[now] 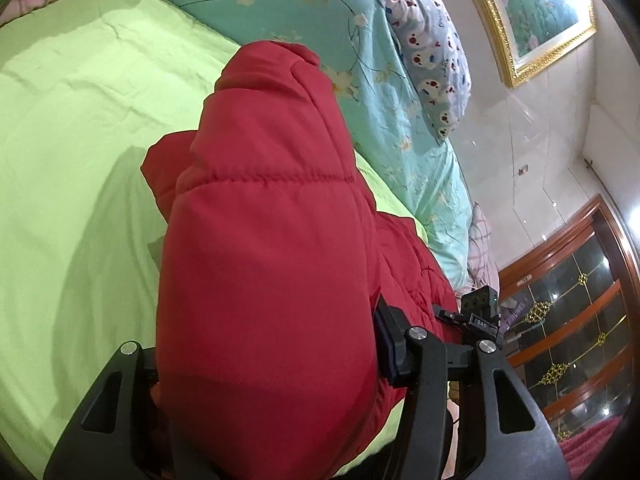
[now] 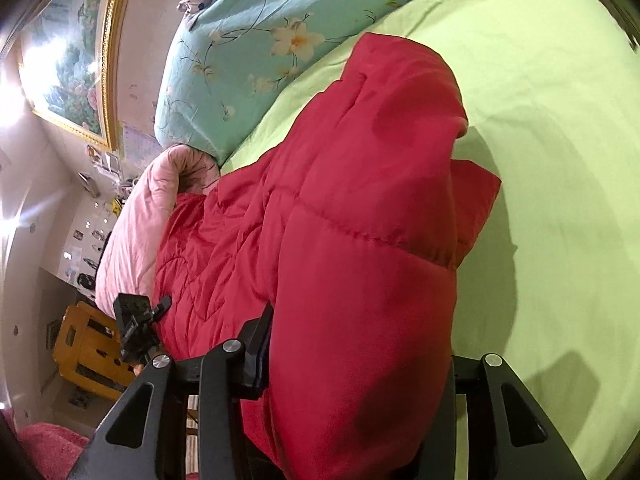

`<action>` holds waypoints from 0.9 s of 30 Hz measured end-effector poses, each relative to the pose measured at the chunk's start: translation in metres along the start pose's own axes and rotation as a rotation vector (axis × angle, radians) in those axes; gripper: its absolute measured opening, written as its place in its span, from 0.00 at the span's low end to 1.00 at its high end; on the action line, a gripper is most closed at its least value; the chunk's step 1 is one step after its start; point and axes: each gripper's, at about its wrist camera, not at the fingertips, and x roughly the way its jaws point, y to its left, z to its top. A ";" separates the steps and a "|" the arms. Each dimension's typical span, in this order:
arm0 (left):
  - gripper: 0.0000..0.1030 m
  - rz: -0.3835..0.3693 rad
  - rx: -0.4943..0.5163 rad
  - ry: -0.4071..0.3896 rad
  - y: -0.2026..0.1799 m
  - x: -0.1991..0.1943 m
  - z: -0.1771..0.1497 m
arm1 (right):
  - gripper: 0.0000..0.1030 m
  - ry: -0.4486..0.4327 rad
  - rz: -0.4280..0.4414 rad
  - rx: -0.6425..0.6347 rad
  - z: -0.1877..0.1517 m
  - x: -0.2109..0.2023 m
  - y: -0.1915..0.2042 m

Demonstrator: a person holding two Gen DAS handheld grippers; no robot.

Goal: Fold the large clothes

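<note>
A red quilted puffer jacket (image 1: 264,240) lies bunched on a light green bed sheet (image 1: 72,128). In the left wrist view my left gripper (image 1: 268,364) is shut on a thick fold of the jacket, which bulges between its black fingers and hides the tips. In the right wrist view my right gripper (image 2: 360,360) is shut on another thick fold of the same jacket (image 2: 360,208), held above the sheet (image 2: 560,160). Each view shows the other gripper's body at the jacket's far edge: the right one (image 1: 478,316), the left one (image 2: 136,324).
A turquoise floral quilt (image 1: 304,12) and a patterned pillow (image 1: 432,52) lie at the head of the bed. A pink quilt (image 2: 136,224) lies at the bed's edge. A dark wood glass cabinet (image 1: 572,312), a yellow stool (image 2: 88,348) and a gold-framed painting (image 1: 532,12) stand around the bed.
</note>
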 end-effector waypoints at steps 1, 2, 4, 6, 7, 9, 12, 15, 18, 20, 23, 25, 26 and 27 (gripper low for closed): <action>0.50 -0.001 0.005 -0.001 -0.001 -0.003 -0.003 | 0.43 -0.004 0.001 0.007 -0.004 0.000 0.002; 0.50 -0.003 0.007 0.000 0.000 -0.005 -0.006 | 0.43 -0.010 0.001 0.010 -0.010 -0.002 0.003; 0.50 -0.001 0.004 0.003 0.001 -0.005 -0.010 | 0.43 -0.015 0.000 0.015 -0.020 -0.005 0.004; 0.50 0.011 -0.012 0.011 0.008 -0.003 -0.013 | 0.43 -0.018 -0.005 0.020 -0.022 -0.004 0.004; 0.50 0.020 -0.018 0.014 0.012 -0.002 -0.014 | 0.43 -0.019 -0.009 0.025 -0.022 -0.002 0.003; 0.51 0.042 -0.040 0.022 0.021 0.002 -0.015 | 0.43 -0.023 -0.018 0.034 -0.023 -0.001 0.001; 0.54 0.075 -0.075 0.029 0.034 0.006 -0.017 | 0.46 -0.030 -0.026 0.045 -0.023 0.002 -0.002; 0.57 0.079 -0.092 0.036 0.040 0.008 -0.020 | 0.52 -0.040 -0.017 0.073 -0.028 0.001 -0.013; 0.66 0.085 -0.108 0.052 0.047 0.011 -0.020 | 0.58 -0.048 -0.004 0.109 -0.033 0.001 -0.022; 0.73 0.099 -0.116 0.062 0.050 0.012 -0.020 | 0.61 -0.057 0.000 0.129 -0.035 0.001 -0.025; 0.81 0.132 -0.118 0.074 0.050 0.013 -0.018 | 0.65 -0.073 -0.008 0.140 -0.038 -0.001 -0.024; 0.81 0.145 -0.111 0.074 0.049 0.010 -0.017 | 0.69 -0.086 -0.025 0.141 -0.041 -0.003 -0.022; 0.81 0.157 -0.103 0.074 0.047 0.008 -0.017 | 0.70 -0.093 -0.034 0.142 -0.042 -0.005 -0.021; 0.81 0.168 -0.095 0.073 0.047 0.007 -0.017 | 0.71 -0.099 -0.042 0.141 -0.043 -0.006 -0.019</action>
